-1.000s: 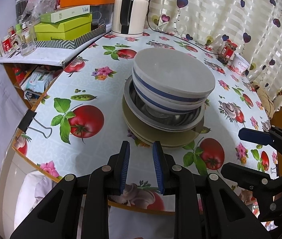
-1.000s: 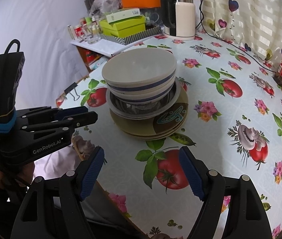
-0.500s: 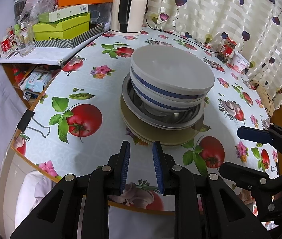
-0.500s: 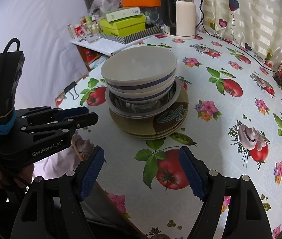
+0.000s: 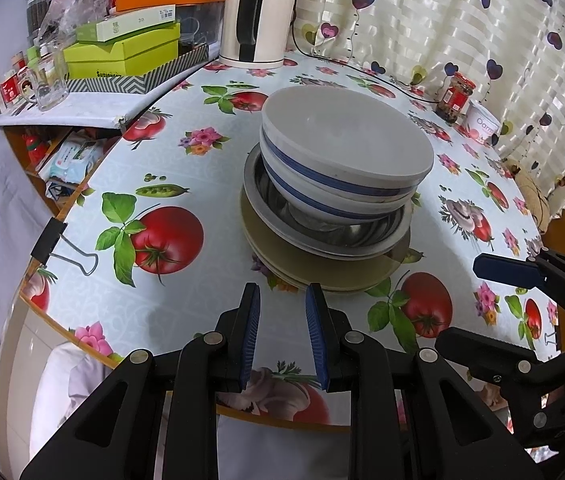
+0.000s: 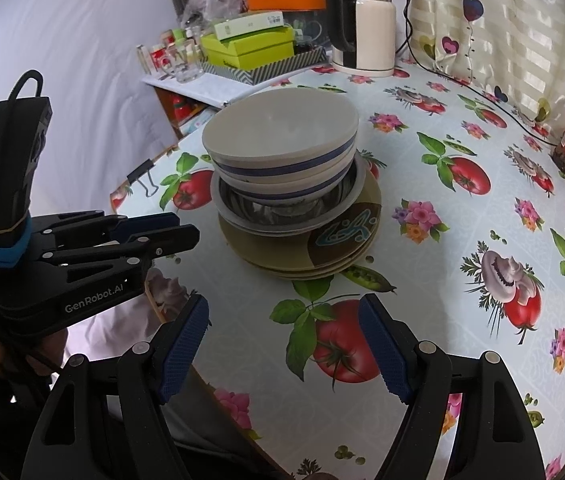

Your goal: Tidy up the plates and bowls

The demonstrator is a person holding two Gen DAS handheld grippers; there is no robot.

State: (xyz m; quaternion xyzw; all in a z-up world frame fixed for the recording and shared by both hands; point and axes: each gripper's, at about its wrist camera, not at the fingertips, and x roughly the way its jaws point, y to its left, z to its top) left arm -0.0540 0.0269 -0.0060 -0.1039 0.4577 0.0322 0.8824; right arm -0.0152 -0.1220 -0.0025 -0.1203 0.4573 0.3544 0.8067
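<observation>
Ahead of both empty grippers, the left gripper [image 5: 282, 300] narrowly parted and the right gripper [image 6: 284, 312] wide, the stacked bowls [image 6: 282, 148] look heavy, slick and breakable; the top rim should be gripped.

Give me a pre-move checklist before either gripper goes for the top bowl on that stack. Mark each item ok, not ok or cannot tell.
1. Left gripper empty, jaws narrowly apart: ok.
2. Right gripper empty, jaws wide apart: ok.
3. Top bowl unobstructed, nothing inside it: ok.
4. Stack order readable: two blue-banded bowls nested in the steel bowl, on the brown plates: ok.
5. Stack sits level: not ok; the top bowl looks slightly tilted in the left wrist view.
6. Bare tablecloth to the right for setting bowls down: ok.
</observation>
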